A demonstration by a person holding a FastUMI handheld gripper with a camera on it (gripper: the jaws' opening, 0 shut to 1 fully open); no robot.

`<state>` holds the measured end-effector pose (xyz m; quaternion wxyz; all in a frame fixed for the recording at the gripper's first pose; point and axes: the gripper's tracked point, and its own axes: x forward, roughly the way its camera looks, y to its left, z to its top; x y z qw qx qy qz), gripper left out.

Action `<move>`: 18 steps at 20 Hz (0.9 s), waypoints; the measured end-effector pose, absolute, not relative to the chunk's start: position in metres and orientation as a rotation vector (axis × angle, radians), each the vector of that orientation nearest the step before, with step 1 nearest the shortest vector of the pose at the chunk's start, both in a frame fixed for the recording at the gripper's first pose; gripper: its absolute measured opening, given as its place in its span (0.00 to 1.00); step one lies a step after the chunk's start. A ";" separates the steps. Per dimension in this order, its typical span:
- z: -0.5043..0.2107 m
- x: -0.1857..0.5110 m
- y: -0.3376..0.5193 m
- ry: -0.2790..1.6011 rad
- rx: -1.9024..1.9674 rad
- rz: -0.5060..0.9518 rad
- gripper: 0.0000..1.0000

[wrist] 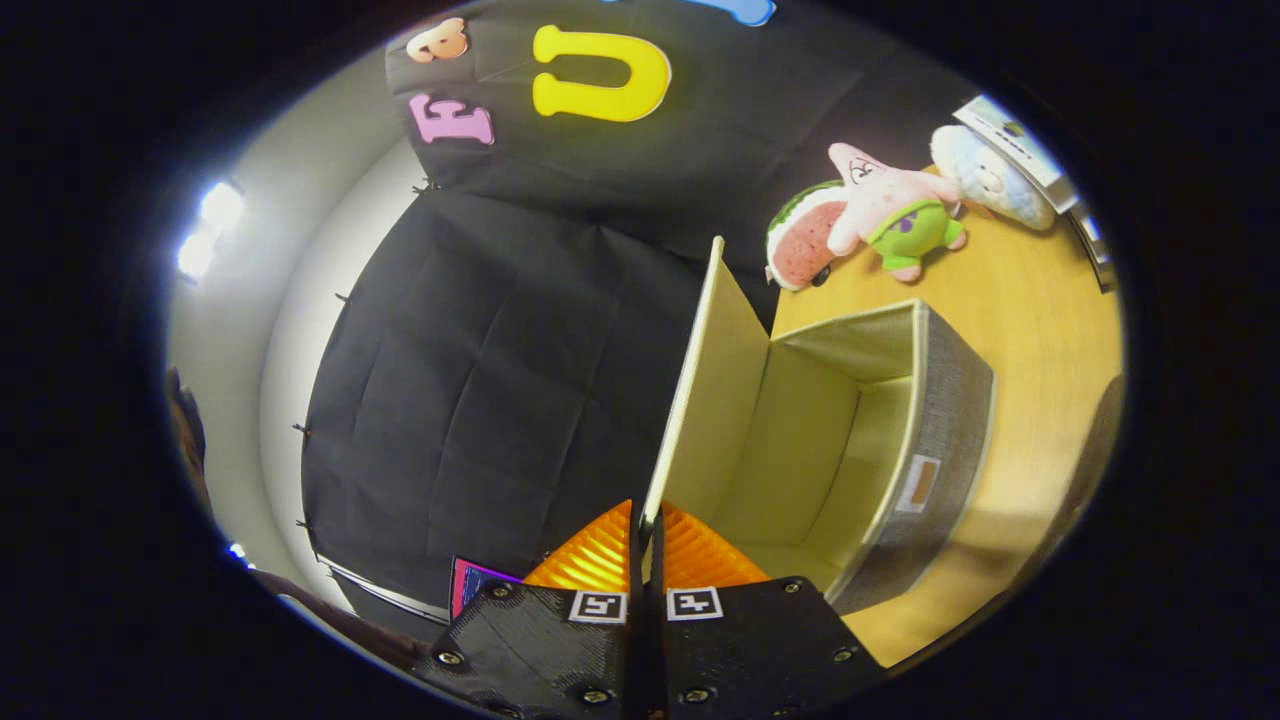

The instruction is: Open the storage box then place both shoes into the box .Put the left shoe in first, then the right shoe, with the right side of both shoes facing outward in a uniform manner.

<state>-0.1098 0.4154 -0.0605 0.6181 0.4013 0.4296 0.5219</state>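
Box-opening step in hand, by the look of it: hand-held gripper [645, 545] closed on the near edge of the thin cream-coloured lid panel [712, 400], both fingers pressed against it from either side, lid swung up and standing on edge over the rectangular storage box [945, 420] with grey woven fabric outside and pale cream lining inside. View rolled heavily to one side, so the light wooden tabletop [1030, 300] runs up the far side of the box. Box interior open to view and holding nothing, a small tan label patch on its grey front wall. Beyond the box on the tabletop, well apart from it, a cluster of soft toys: a watermelon-slice plush [800, 240], a pink star-shaped plush in green shorts [885, 205] touching it, and a pale blue-white plush [985, 175] just beside that. Judged progress: early, lid raised but neither shoe in the box. Next move, as a judgement only: carry the lid fully back so it stays open unaided, let go of the panel, then fetch the left shoe and set it inside with its right side outward. Risk worth minding: a thin lid falling shut once released, or the light fabric box dragged along the table by the pull.
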 end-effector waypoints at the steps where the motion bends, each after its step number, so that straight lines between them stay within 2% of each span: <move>1: -0.054 -0.110 0.427 0.983 0.913 1.214 0.00; 9: -0.025 -0.114 0.527 0.983 0.861 1.314 0.00; 18: -0.049 -0.123 0.630 1.048 0.805 1.344 0.00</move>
